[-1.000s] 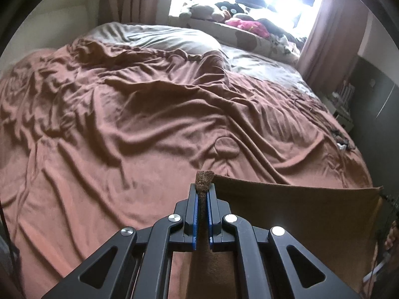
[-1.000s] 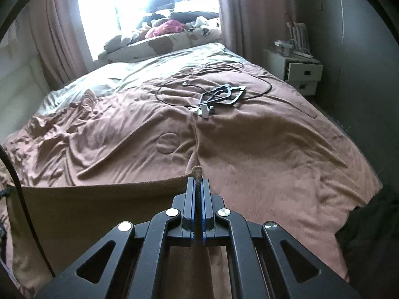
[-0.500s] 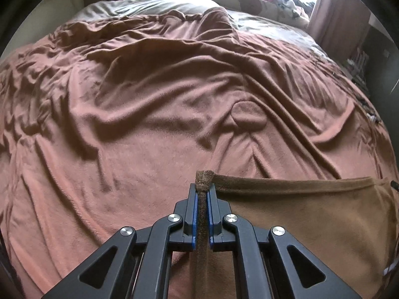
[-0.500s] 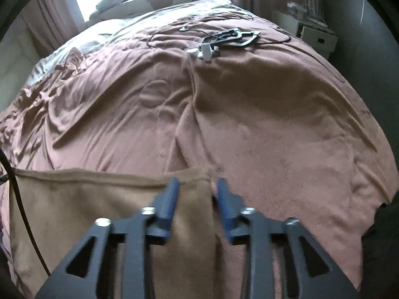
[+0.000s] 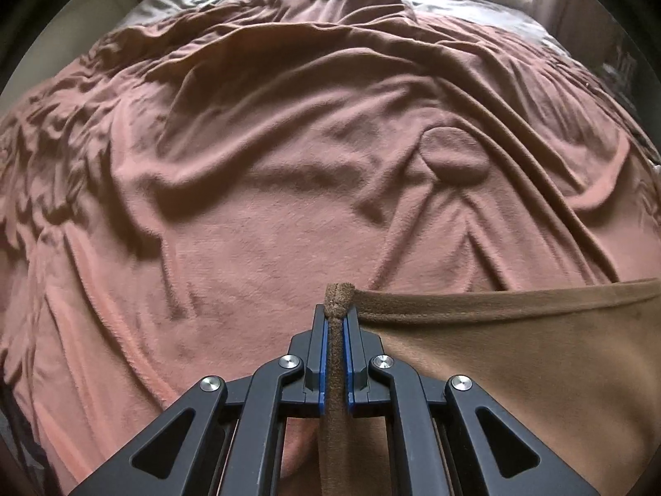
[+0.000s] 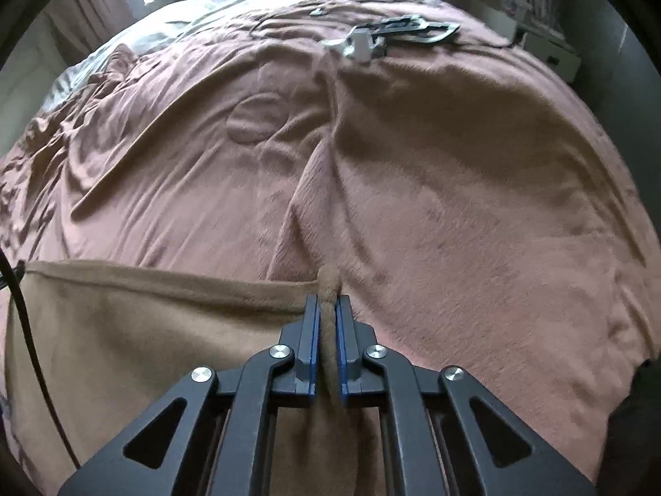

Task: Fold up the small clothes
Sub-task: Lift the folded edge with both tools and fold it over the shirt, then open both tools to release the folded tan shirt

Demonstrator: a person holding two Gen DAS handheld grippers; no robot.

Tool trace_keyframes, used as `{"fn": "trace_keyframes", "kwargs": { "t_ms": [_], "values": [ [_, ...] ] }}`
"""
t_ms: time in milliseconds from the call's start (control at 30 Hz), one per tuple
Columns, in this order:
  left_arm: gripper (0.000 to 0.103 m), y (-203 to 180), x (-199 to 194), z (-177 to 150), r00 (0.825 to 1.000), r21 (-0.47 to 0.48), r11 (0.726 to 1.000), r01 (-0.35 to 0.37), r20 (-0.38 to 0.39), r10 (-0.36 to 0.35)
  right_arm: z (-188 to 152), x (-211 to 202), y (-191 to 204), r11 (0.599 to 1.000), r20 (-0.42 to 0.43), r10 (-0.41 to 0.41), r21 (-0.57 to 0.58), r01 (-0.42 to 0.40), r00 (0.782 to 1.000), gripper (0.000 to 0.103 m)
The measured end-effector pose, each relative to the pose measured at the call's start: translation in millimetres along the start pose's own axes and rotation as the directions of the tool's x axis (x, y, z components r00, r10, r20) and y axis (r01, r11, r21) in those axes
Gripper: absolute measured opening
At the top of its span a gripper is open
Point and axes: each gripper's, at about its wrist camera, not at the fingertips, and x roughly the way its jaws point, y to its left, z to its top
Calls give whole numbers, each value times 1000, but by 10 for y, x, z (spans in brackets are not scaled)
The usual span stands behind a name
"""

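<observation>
Item: one small brown cloth [image 5: 537,372], soft fleece with a rolled hem, which we hold stretched between our two grippers just above a pink blanket [image 5: 268,227] that covers the bed. Left gripper [image 5: 338,322]: jaws all but closed, pads pinching one top corner of the cloth, a nub of hem poking out past the tips. Right gripper [image 6: 328,318]: jaws likewise nearly closed, clamped on the opposite top corner, with the hem running off to its left. Both point steeply down toward the bed. Condition of the span: the top edge sags slightly between the corners. Adjacent: cables and a dark frame-like object [image 6: 396,33] lie farther up the bed, well apart from the cloth. Risks, in our judgement: the right grip takes only a thin bite of the corner and may slip under tension; unequal lowering of our two hands would lay the cloth skewed; fleece on fleece may drag and bunch the lower edge, which we cannot see, spoiling a flat start for the fold.
</observation>
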Motion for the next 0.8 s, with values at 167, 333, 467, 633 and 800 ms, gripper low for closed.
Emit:
{"fn": "trace_keyframes", "kwargs": {
  "t_ms": [167, 333, 467, 633, 800],
  "values": [
    [13, -8, -75, 4, 1000, -4, 1000, 7, -25, -7, 2, -59, -93, 995, -18, -69, 72, 70, 997, 6],
    [24, 58, -406, -101, 999, 18, 999, 34, 0, -34, -134, -344, -119, 998, -1, 16, 54, -15, 1000, 51],
    [40, 81, -713, -318, 999, 41, 998, 48, 9, -48, -309, -571, -163, 997, -12, 54, 57, -53, 998, 54],
    [42, 152, -987, -644, 997, 22, 996, 82, -6, -82, -572, -867, -209, 995, -35, 80, 54, -78, 996, 54],
    [44, 181, -1198, -1041, 992, -5, 992, 126, -23, -126, -878, -1252, -331, 991, -44, 113, 83, -109, 993, 54]
  ]
}}
